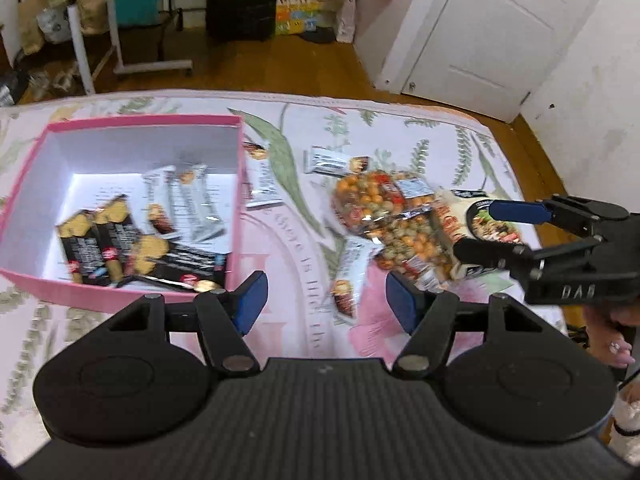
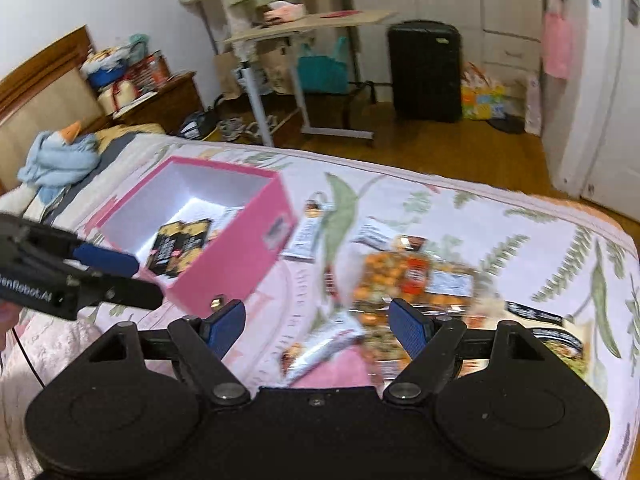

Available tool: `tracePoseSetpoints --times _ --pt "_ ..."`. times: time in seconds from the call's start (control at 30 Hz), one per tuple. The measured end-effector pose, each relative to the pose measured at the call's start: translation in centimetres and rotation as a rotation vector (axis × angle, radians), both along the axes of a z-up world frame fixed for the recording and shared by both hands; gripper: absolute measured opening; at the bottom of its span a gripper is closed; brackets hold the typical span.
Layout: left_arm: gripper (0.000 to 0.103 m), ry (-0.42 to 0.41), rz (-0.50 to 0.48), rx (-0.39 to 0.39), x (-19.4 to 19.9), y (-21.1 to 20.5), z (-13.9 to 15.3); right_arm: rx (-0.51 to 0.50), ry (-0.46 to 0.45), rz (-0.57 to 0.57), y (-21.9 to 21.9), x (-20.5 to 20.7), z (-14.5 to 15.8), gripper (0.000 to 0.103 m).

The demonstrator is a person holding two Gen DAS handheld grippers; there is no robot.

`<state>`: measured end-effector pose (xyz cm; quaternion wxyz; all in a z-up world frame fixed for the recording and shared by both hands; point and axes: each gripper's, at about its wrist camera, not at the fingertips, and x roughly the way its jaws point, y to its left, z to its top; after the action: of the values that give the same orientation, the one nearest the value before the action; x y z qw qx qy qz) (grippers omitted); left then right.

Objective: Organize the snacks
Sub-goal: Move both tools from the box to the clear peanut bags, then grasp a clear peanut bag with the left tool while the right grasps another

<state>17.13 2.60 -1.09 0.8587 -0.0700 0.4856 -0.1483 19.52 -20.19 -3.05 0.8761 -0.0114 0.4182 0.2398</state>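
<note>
Both grippers, left (image 1: 326, 300) and right (image 2: 318, 322), hang over the bed (image 1: 400, 120) with jaws apart, empty; pink box (image 1: 236, 200) holds snack bars (image 1: 100, 240).

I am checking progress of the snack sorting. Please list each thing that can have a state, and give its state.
Pink box: lid off, several snack bars lie inside.
Bag of mixed snacks: on the bed cover, outside the box.
White bar: on the cover, not yet packed.
Left gripper: jaws open, nothing between them.
Right gripper: jaws open, nothing held.
White door: closed.
</note>
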Motion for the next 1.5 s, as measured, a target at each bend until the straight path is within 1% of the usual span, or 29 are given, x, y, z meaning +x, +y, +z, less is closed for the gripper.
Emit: tracePoseSetpoints --times 0.07,0.1,0.17,0.23,0.33,0.4,0.5,0.57,0.6,0.63,0.7,0.77,0.87,0.9,0.93,0.97,1.03,1.13,1.2,1.27,1.33,1.4,1.5 --pt "0.065 -0.01 -0.022 -0.018 1.4 -1.0 -0.7 0.042 0.035 -0.022 -1.8 1.7 -0.5 0.082" --pt "0.065 -0.021 -0.033 -0.01 2.0 -1.6 -1.2 0.068 0.061 -0.031 -2.7 2.7 -0.8 0.082" --pt "0.064 -0.018 -0.016 0.002 3.5 -2.8 -2.7 0.116 0.123 -0.067 -4.6 5.2 -2.0 0.082" --pt "0.064 -0.028 -0.004 -0.02 4.9 -3.7 -4.1 0.136 0.174 -0.106 -5.9 7.5 -3.6 0.081" --pt "0.063 -0.044 0.032 -0.036 7.3 -4.7 -6.1 0.096 0.191 -0.128 -6.7 10.3 -5.8 0.075" --pt "0.063 -0.03 0.045 -0.046 9.2 -5.3 -7.5 0.06 0.192 -0.139 -7.0 11.9 -7.3 0.068" --pt "0.063 -0.003 0.083 -0.049 11.8 -6.0 -9.8 0.047 0.194 -0.177 -7.5 14.0 -9.2 0.065" --pt "0.062 0.019 0.126 -0.052 13.0 -6.1 -11.5 0.005 0.178 -0.204 -7.7 15.0 -10.3 0.063" --pt "0.062 0.025 0.146 -0.069 13.4 -6.1 -12.1 -0.01 0.183 -0.222 -7.8 15.4 -10.7 0.063" --pt "0.062 0.021 0.151 -0.103 13.6 -6.0 -12.7 -0.017 0.193 -0.235 -8.0 15.8 -11.2 0.063" --pt "0.062 0.024 0.143 -0.153 13.9 -6.0 -13.5 -0.022 0.195 -0.263 -8.4 16.0 -11.8 0.064" --pt "0.062 0.063 0.142 -0.174 14.4 -6.1 -14.4 -0.006 0.218 -0.281 -9.0 16.2 -12.2 0.064" --pt "0.054 0.109 0.122 -0.207 14.8 -6.5 -15.7 0.116 0.298 -0.31 -10.4 16.5 -13.1 0.065" --pt "0.048 0.11 0.12 -0.229 14.9 -6.5 -15.9 0.156 0.327 -0.312 -10.6 16.6 -13.5 0.068" --pt "0.043 0.11 0.122 -0.259 15.0 -6.5 -16.1 0.166 0.339 -0.318 -10.6 16.6 -13.7 0.068" --pt "0.043 0.125 0.132 -0.288 15.2 -6.4 -16.2 0.162 0.338 -0.325 -10.4 16.6 -13.8 0.067" --pt "0.043 0.146 0.145 -0.302 15.5 -6.4 -16.6 0.149 0.326 -0.326 -10.0 16.3 -13.7 0.066" --pt "0.043 0.158 0.154 -0.325 15.5 -6.3 -16.9 0.155 0.321 -0.316 -9.6 16.1 -13.5 0.06" --pt "0.043 0.177 0.161 -0.342 15.5 -6.1 -16.9 0.181 0.326 -0.297 -9.5 15.9 -13.3 0.052" --pt "0.043 0.185 0.146 -0.34 15.3 -6.1 -16.8 0.197 0.322 -0.285 -9.3 15.6 -13.0 0.047" --pt "0.043 0.197 0.148 -0.35 15.0 -6.0 -16.6 0.192 0.312 -0.268 -9.0 15.3 -12.6 0.044" --pt "0.043 0.195 0.123 -0.347 14.6 -6.2 -16.2 0.18 0.302 -0.257 -8.7 14.9 -12.0 0.04" --pt "0.043 0.192 0.087 -0.351 13.9 -6.2 -15.4 0.156 0.279 -0.24 -8.3 13.8 -10.8 0.039"
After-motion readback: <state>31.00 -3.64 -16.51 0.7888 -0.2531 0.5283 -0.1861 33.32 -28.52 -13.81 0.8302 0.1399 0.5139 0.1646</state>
